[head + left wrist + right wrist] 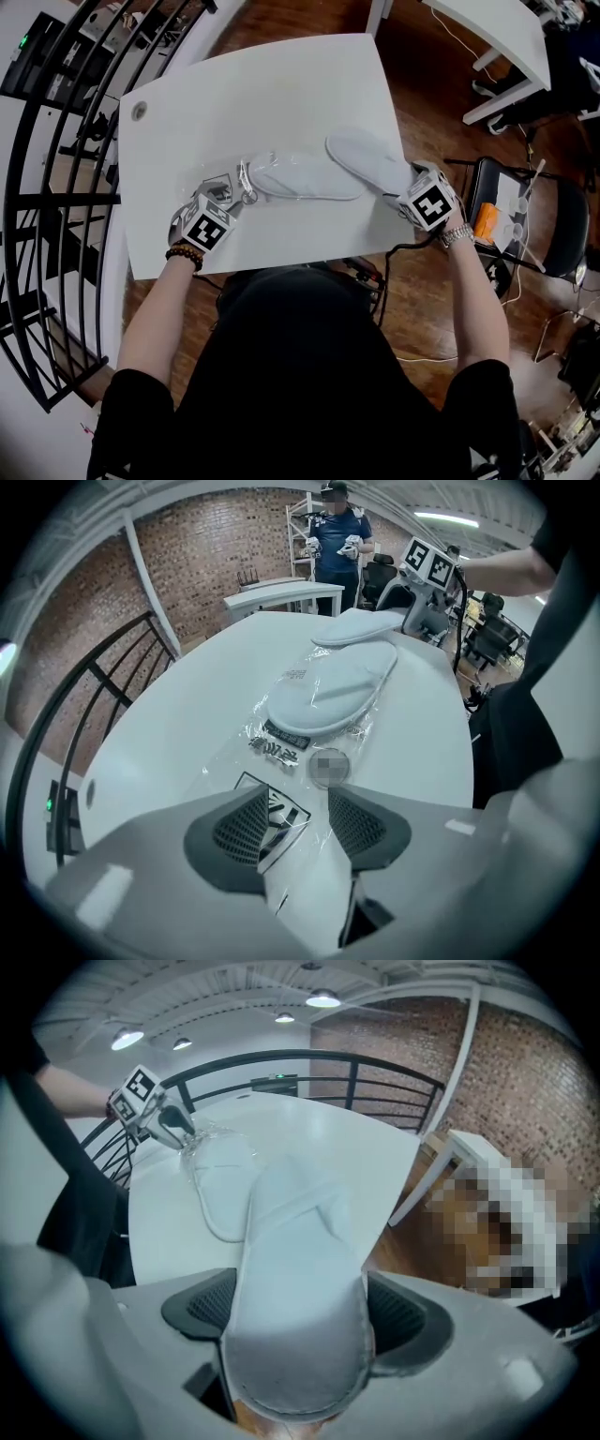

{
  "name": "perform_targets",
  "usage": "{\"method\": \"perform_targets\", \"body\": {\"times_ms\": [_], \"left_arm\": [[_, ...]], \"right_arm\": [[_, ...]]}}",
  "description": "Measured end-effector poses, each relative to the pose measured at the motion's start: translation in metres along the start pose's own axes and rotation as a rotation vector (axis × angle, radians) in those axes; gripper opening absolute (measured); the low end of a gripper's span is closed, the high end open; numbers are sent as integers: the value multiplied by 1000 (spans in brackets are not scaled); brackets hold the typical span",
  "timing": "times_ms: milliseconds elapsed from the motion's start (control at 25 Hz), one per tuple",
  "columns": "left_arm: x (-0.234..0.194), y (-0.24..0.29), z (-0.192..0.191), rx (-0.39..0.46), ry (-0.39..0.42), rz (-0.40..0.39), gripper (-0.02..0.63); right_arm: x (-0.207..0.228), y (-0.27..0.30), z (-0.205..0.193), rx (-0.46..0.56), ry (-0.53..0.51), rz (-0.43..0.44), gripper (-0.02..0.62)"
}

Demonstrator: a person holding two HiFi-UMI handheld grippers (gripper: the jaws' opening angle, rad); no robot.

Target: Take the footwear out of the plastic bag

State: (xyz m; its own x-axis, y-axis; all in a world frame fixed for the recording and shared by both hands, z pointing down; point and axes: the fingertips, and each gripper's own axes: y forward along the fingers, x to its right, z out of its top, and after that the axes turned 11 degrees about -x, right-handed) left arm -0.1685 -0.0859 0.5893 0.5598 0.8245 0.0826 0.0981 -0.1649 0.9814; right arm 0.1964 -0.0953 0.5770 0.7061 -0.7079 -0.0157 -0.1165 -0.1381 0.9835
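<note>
A clear plastic bag (246, 180) lies on the white table (262, 94) with one white slipper (300, 178) inside it. A second white slipper (366, 157) is outside the bag, its toe resting over the first. My right gripper (398, 192) is shut on its heel, and in the right gripper view the pads press both sides of this slipper (300, 1241). My left gripper (225, 192) is at the bag's printed end. In the left gripper view its jaws (289, 827) stand apart over the bag (281, 752), with the film and label between them and the bagged slipper (328, 691) beyond.
A black railing (56, 187) curves along the table's left side. A black chair (525, 216) carrying an orange item stands on the wooden floor to the right, and another white table (497, 37) is at the top right. A person (336, 536) stands far behind.
</note>
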Motion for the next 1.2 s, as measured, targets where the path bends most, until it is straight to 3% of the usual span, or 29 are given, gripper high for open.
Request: {"method": "perform_targets", "body": {"times_ms": [200, 360, 1200], "left_arm": [[-3, -1, -4, -1, -13, 3, 215], [-3, 0, -6, -1, -15, 8, 215], [-13, 1, -11, -1, -7, 16, 215]], "right_arm": [[19, 9, 7, -3, 164, -52, 425], [28, 16, 21, 19, 216, -89, 425], [16, 19, 25, -12, 125, -75, 430]]}}
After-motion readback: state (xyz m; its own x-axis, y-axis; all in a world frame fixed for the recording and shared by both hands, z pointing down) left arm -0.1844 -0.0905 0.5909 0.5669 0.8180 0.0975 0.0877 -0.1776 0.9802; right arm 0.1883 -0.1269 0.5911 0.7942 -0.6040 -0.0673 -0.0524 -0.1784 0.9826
